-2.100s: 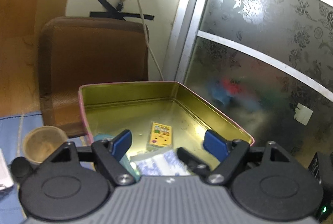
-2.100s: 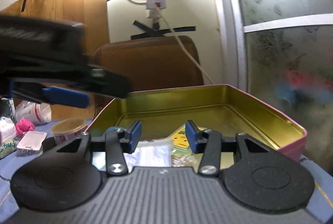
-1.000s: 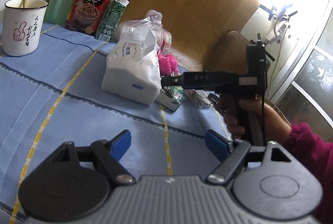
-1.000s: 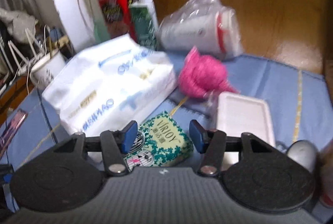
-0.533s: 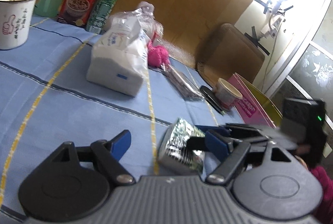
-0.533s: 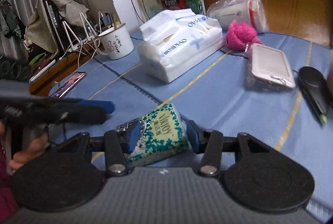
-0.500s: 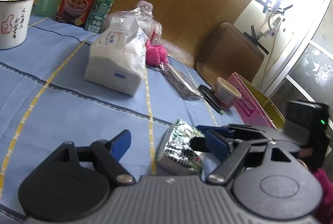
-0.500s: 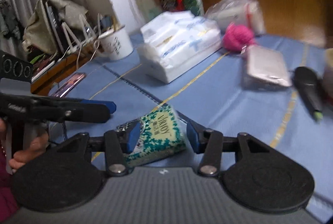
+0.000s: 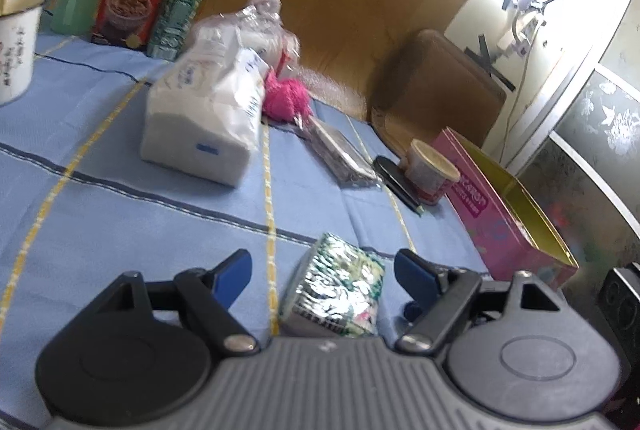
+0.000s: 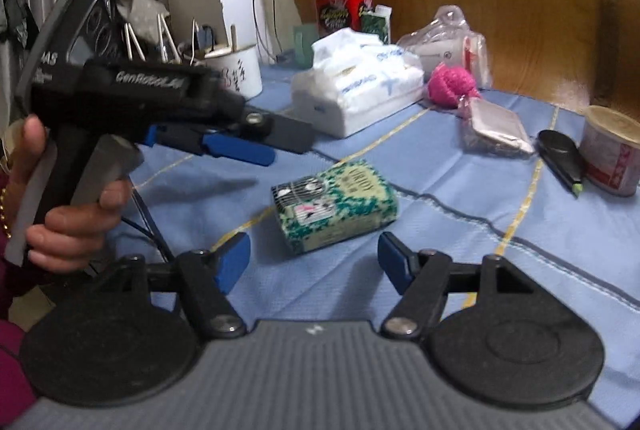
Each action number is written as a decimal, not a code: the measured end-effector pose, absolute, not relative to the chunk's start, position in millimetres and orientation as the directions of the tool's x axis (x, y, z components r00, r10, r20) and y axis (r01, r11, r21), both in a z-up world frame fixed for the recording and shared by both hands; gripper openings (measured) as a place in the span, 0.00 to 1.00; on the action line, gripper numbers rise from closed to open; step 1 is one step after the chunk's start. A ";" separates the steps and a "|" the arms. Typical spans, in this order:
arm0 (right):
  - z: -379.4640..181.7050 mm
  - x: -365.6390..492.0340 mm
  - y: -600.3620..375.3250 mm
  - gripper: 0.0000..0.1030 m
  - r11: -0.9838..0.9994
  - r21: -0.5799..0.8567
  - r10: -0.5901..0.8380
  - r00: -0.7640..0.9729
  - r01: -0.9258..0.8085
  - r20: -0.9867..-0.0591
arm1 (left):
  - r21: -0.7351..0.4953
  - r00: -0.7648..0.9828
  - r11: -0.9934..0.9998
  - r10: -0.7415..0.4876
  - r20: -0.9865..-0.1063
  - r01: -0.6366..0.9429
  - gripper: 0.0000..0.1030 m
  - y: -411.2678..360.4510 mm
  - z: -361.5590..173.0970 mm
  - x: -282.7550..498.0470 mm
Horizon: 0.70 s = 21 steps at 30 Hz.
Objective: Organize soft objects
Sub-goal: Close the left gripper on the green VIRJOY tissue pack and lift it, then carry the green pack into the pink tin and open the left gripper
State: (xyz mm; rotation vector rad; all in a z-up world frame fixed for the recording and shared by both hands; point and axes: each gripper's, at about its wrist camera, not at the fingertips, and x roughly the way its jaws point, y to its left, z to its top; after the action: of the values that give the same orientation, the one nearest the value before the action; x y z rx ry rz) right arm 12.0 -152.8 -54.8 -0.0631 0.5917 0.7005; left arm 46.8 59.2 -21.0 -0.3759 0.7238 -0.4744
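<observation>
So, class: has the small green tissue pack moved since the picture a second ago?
Yes. The green tissue pack now lies in the open on the blue cloth, well away from the big white tissue bag.

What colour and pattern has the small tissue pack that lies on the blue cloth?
Green and white leafy print on the small tissue pack, clearest in the right wrist view.

The small green tissue pack (image 10: 335, 205) on the blue cloth says "VIRJOY" on its top. The black tool (image 10: 132, 98) in the person's hand says "GenRoboLAB" on its side. The pink tin (image 9: 505, 213) has pink letters on its side, too blurry to read.
</observation>
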 end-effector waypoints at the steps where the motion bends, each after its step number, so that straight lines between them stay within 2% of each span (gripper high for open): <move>1: -56.4 11.2 -152.4 0.70 0.769 0.139 0.588 0.604 -0.624 -0.538 | -0.484 0.643 0.828 -0.538 -0.545 0.283 0.79 55.5 -22.8 49.3; 2: -57.7 12.4 -149.3 0.70 0.773 0.135 0.581 0.605 -0.620 -0.544 | -0.486 0.634 0.826 -0.543 -0.551 0.285 0.78 52.1 -24.8 51.3; 4: -60.9 18.0 -142.8 0.69 0.780 0.128 0.570 0.611 -0.612 -0.550 | -0.499 0.598 0.815 -0.565 -0.568 0.295 0.69 42.4 -31.7 56.7; 5: -63.0 20.6 -141.0 0.62 0.782 0.132 0.568 0.609 -0.610 -0.553 | -0.511 0.570 0.807 -0.579 -0.583 0.296 0.59 37.2 -35.8 59.0; 6: -63.9 21.6 -141.4 0.59 0.797 0.125 0.553 0.629 -0.591 -0.547 | -0.504 0.568 0.810 -0.576 -0.588 0.300 0.59 30.9 -36.5 57.4; 7: -63.0 20.7 -143.0 0.48 0.812 0.112 0.535 0.652 -0.573 -0.538 | -0.483 0.575 0.820 -0.564 -0.593 0.306 0.59 25.2 -33.5 54.8; 8: -61.5 20.1 -147.1 0.46 0.823 0.105 0.520 0.668 -0.558 -0.532 | -0.469 0.573 0.822 -0.564 -0.595 0.323 0.58 18.8 -29.3 52.9; 12: -50.6 13.8 -178.8 0.45 0.850 0.149 0.511 0.721 -0.506 -0.469 | -0.450 0.572 0.803 -0.595 -0.564 0.391 0.58 -5.0 -7.9 54.2; 17: -25.3 -5.2 -212.7 0.45 0.915 0.020 0.386 0.856 -0.404 -0.344 | -0.379 0.578 0.773 -0.633 -0.516 0.508 0.58 -64.1 27.5 61.1; 21: -8.3 -15.2 -256.5 0.45 0.958 -0.020 0.273 0.929 -0.287 -0.250 | -0.315 0.567 0.723 -0.683 -0.461 0.615 0.58 -125.5 53.9 63.8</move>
State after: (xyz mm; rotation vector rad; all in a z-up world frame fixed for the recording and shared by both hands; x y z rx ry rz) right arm -15.2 -256.5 -8.3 -0.0571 0.2481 0.2874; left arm 63.8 -125.5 53.9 -0.1239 0.5945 -0.7648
